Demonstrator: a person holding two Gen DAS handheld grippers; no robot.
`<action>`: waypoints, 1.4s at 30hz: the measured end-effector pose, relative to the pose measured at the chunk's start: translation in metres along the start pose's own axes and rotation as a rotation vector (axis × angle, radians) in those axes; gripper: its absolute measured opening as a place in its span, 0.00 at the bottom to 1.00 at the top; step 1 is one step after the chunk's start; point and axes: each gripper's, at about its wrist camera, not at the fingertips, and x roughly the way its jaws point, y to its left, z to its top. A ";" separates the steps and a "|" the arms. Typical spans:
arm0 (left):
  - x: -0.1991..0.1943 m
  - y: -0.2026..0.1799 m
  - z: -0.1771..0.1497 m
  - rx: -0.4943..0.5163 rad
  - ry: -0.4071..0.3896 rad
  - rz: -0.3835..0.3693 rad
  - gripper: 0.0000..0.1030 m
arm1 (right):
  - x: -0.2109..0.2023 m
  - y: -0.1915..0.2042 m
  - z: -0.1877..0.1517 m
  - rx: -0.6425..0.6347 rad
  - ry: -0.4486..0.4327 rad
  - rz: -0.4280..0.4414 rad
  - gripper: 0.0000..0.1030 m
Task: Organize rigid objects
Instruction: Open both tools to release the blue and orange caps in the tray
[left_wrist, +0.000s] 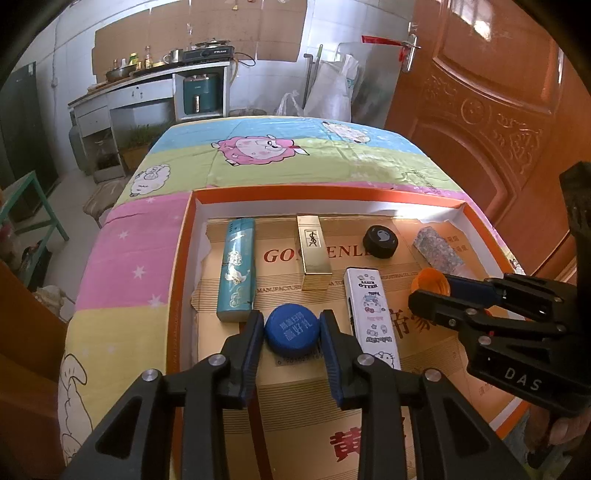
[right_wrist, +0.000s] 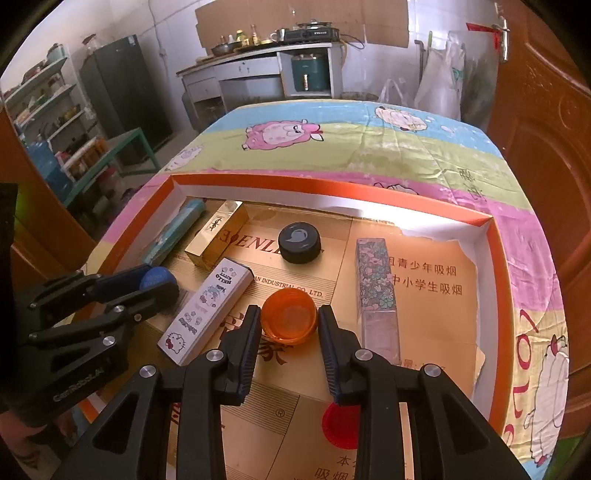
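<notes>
- The left gripper (left_wrist: 291, 332) pinches a blue bottle cap (left_wrist: 291, 334) between its two pads, both touching the cap's rim; the cap sits flat on the gold cardboard lining near the front left of the tray.
- The right gripper (right_wrist: 288, 321) pinches an orange cap (right_wrist: 289, 320), open side up, pads against its sides; it sits on the lining near the middle of the tray.
- A red cap (right_wrist: 338, 424) lies on the lining just below the right gripper's fingers, partly hidden by them.
- Between the two grippers lies a white box with cartoon cat print (left_wrist: 373, 317), flat, long side running away from the cameras.
- Left of the blue cap lies a teal box with gold birds (left_wrist: 236, 269), its near end just beside the left gripper's left finger.
- A floral-patterned box (right_wrist: 376, 291) lies flat to the right of the orange cap.
- Farther in, a gold box (left_wrist: 314, 251) lies between the teal box and a black cap (left_wrist: 380, 242), which rests flat.
- All of these sit inside a shallow orange-rimmed tray (left_wrist: 332, 194) with white inner walls.
- The tray rests on a table covered by a cartoon sheep cloth (left_wrist: 258, 147).
- Beyond stand a counter with a stove (left_wrist: 210, 53) and a brown door (left_wrist: 498, 92) on the right.
</notes>
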 end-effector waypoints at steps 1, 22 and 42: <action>0.000 0.000 0.000 0.000 0.000 0.000 0.31 | 0.000 0.000 0.000 0.001 0.001 -0.001 0.31; -0.021 0.002 -0.001 -0.033 -0.032 -0.011 0.42 | -0.012 0.005 -0.003 0.006 -0.022 0.012 0.38; -0.052 -0.013 -0.005 -0.013 -0.066 -0.002 0.42 | -0.054 0.008 -0.013 0.011 -0.064 0.002 0.38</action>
